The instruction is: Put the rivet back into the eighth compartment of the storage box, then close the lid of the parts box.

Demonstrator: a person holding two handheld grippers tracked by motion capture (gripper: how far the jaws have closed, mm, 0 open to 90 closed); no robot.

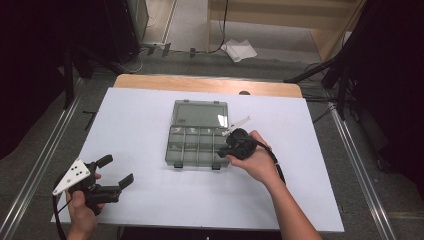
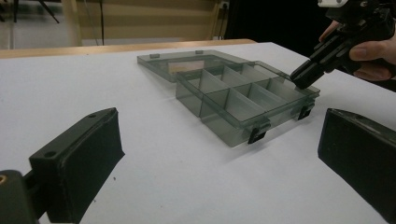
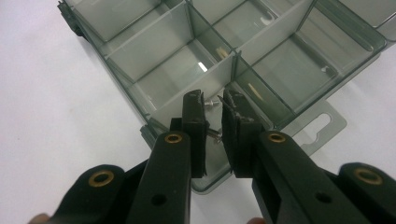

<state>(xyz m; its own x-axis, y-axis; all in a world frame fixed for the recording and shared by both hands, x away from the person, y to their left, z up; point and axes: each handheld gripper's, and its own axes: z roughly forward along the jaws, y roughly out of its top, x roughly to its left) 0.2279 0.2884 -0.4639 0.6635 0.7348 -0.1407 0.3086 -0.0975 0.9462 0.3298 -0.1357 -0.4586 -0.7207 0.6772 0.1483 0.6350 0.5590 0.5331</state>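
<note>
A clear grey compartment box (image 1: pixel 197 137) lies open mid-table, its lid (image 1: pixel 200 114) flat behind it. My right gripper (image 1: pixel 223 150) points down into the box's near right corner compartment. In the right gripper view its jaws (image 3: pixel 213 100) stand a narrow gap apart, and two small metal screws (image 3: pixel 212 103) (image 3: pixel 215 136) show through that gap, on the compartment floor as far as I can tell. My left gripper (image 1: pixel 117 170) rests wide open at the table's near left, with nothing between its fingers (image 2: pixel 84 154). From there I see the box (image 2: pixel 219 128) and the right gripper (image 2: pixel 303 77).
The box sits on a white board (image 1: pixel 140 125) over a wooden table (image 1: pixel 200 82). A hang tab (image 3: pixel 322 126) sticks out of the box's side. Black stands (image 1: pixel 330 70) and crumpled paper (image 1: pixel 239 49) lie beyond the far edge.
</note>
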